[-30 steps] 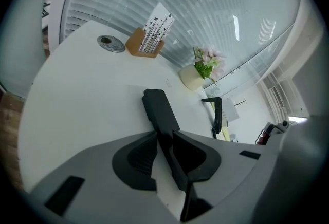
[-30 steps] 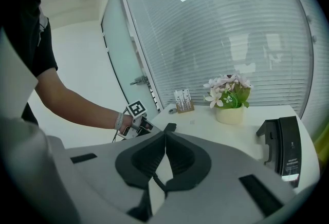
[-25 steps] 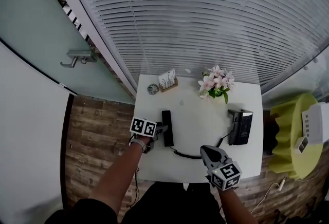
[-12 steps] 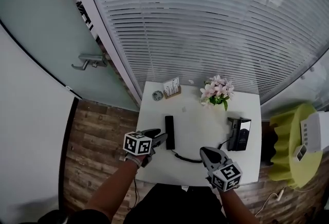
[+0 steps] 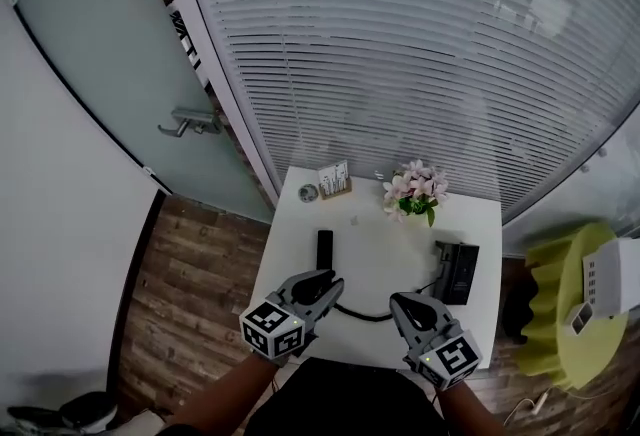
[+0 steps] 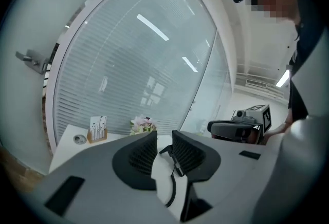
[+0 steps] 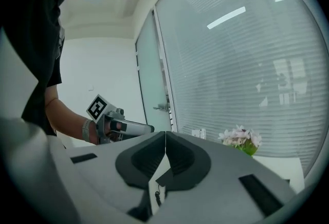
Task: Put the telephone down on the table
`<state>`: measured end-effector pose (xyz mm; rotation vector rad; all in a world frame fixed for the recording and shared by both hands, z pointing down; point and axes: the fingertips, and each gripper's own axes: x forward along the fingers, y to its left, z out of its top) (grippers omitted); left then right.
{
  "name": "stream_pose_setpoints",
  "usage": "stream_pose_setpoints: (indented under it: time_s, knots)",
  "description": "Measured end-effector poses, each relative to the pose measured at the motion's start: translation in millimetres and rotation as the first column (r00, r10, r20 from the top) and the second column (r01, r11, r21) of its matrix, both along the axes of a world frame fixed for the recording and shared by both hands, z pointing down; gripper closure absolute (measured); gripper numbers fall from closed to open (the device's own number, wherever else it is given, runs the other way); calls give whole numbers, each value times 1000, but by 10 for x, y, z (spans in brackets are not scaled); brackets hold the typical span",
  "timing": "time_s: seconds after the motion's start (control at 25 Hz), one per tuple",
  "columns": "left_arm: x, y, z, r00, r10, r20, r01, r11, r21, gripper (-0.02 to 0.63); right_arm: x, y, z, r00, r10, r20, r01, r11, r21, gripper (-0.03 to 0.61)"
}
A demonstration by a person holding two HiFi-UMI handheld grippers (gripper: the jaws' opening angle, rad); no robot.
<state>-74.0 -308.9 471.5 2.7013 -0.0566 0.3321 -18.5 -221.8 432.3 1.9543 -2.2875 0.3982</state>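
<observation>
Head view: handset (image 5: 324, 249) on table (image 5: 380, 239), cord (image 5: 365, 314) partly behind left gripper (image 5: 335, 282) (jaws just closing, narrow, empty), right gripper (image 5: 400, 302) closed tight.

Black handset (image 5: 324, 247) lies flat on the white table (image 5: 470, 224), just beyond the left gripper (image 5: 330, 280) tips, not touching. Black base (image 5: 457, 272) sits beyond the right gripper (image 5: 400, 302), off to its right. Coiled cord (image 5: 365, 314) links handset and base.

Head view looks steeply down at the table (image 5: 375, 244); both gripper views skim across it, sharing the flowers (image 5: 412, 192).
</observation>
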Motion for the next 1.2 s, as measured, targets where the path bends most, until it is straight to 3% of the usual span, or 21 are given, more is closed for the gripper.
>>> stream_pose_setpoints:
  time_s: [0.2,0.44,0.96,1.08,1.2]
  knots:
    - [147,427,-410,999,19,-42,-13,991,132,543,-4,130,-349,998,-47,-49,51,996,78,557]
    - [331,740,-790,995,35,-90,-8,960,279,604,52,253,-656,997,-58,-58,66,988,141,557]
    - [372,938,-1013,987,57,-151,-5,946,324,604,98,379,-822,997,-25,-74,38,982,186,557]
    - [361,944,-1014,989,76,-128,-26,935,354,604,89,395,-840,997,-20,-77,34,982,187,557]
    - [373,946,-1003,989,72,-130,-25,942,335,604,89,400,-831,997,-13,-80,28,982,184,557]
